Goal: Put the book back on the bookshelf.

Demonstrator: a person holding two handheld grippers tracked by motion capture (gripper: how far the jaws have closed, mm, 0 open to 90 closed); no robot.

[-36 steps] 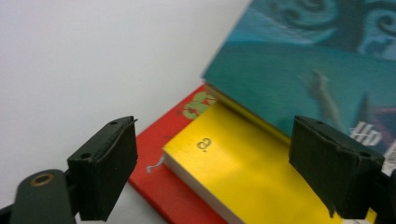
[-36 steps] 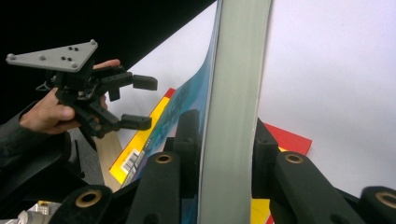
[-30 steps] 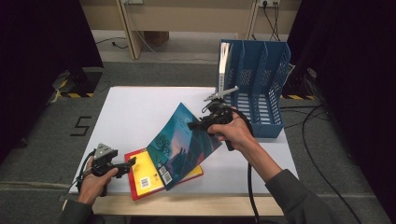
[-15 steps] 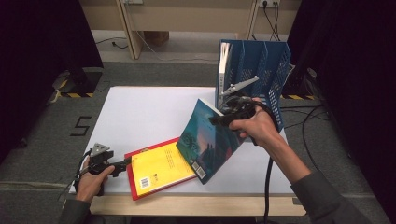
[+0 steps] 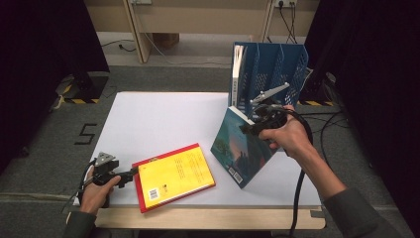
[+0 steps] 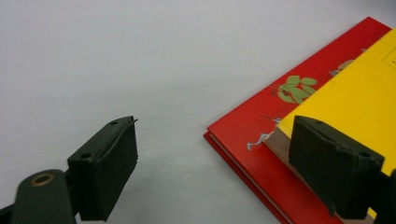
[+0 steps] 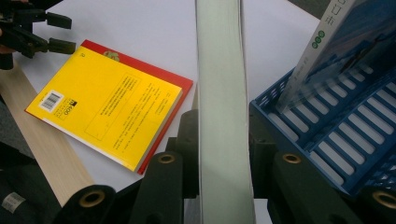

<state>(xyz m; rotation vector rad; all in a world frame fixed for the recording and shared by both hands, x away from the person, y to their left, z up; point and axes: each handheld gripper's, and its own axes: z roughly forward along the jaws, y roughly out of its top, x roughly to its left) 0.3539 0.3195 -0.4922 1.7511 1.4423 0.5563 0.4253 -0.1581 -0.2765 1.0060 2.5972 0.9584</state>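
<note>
A black "5" [image 5: 87, 134] is marked on the grey floor left of the tabletop. The yellow book [image 7: 105, 105] carries a white barcode label [image 7: 51, 100] with "¥600" beside it; its boxed small print is too fine to read.

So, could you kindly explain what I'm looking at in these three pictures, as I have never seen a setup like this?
There is no machine here: a person at a white table holds a hand tool with two black jaws in each hand. The high view looks down from above; each of the other two pictures comes from a camera riding on one tool, looking along its jaws. The right gripper is clamped on a teal book, tilted up beside a blue file rack that already holds one book. In the right gripper view you see that teal book's page edge between the jaws. The left gripper is open at the corner of a yellow book lying on a red book.
</note>
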